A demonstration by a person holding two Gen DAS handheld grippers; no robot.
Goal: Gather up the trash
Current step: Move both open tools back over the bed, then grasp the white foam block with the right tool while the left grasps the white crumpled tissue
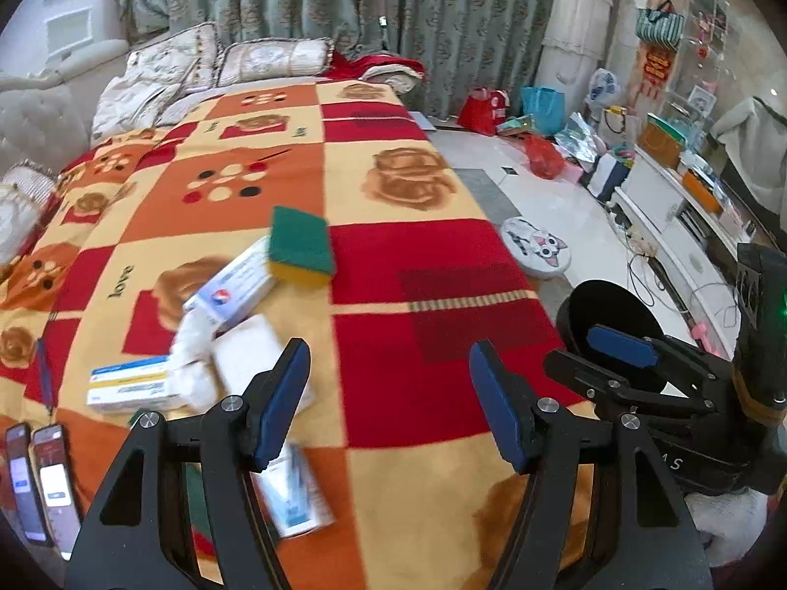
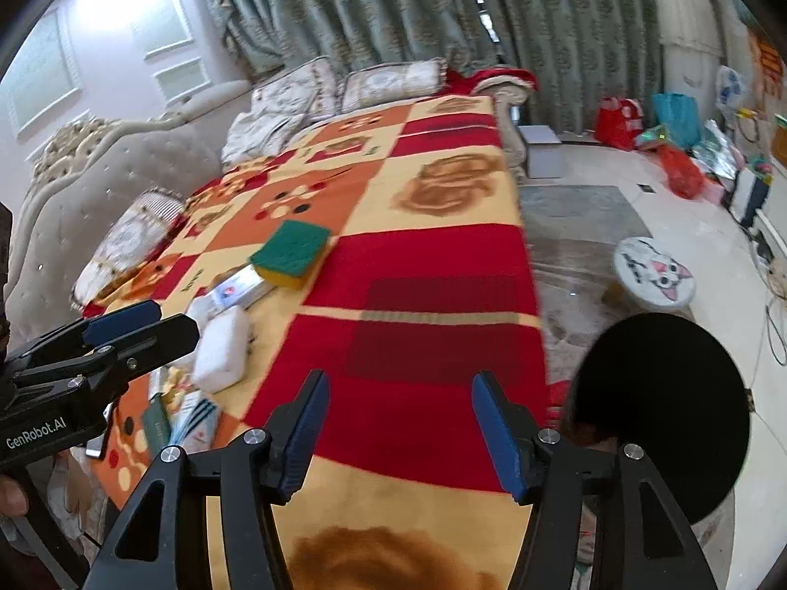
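Trash lies in a loose pile on the checked bed blanket (image 1: 423, 295): a green and yellow sponge (image 1: 300, 246) (image 2: 290, 253), a long white box (image 1: 236, 285), a white pack (image 1: 246, 349) (image 2: 221, 349), a blue and yellow box (image 1: 133, 383) and a blurred box (image 1: 295, 496). My left gripper (image 1: 388, 346) hangs open over bare blanket just right of the pile, with nothing between its fingers. My right gripper (image 2: 401, 378) is open too and holds nothing, over the blanket's near edge. A round black bin (image 2: 659, 408) (image 1: 610, 314) stands beside the bed at the right.
Two phones (image 1: 39, 482) lie at the blanket's near left corner. A cat-face stool (image 2: 654, 270) stands on the floor right of the bed. Bags (image 1: 541, 152) and a low white cabinet (image 1: 654, 206) line the far right. Pillows (image 1: 275, 59) sit at the bed's head.
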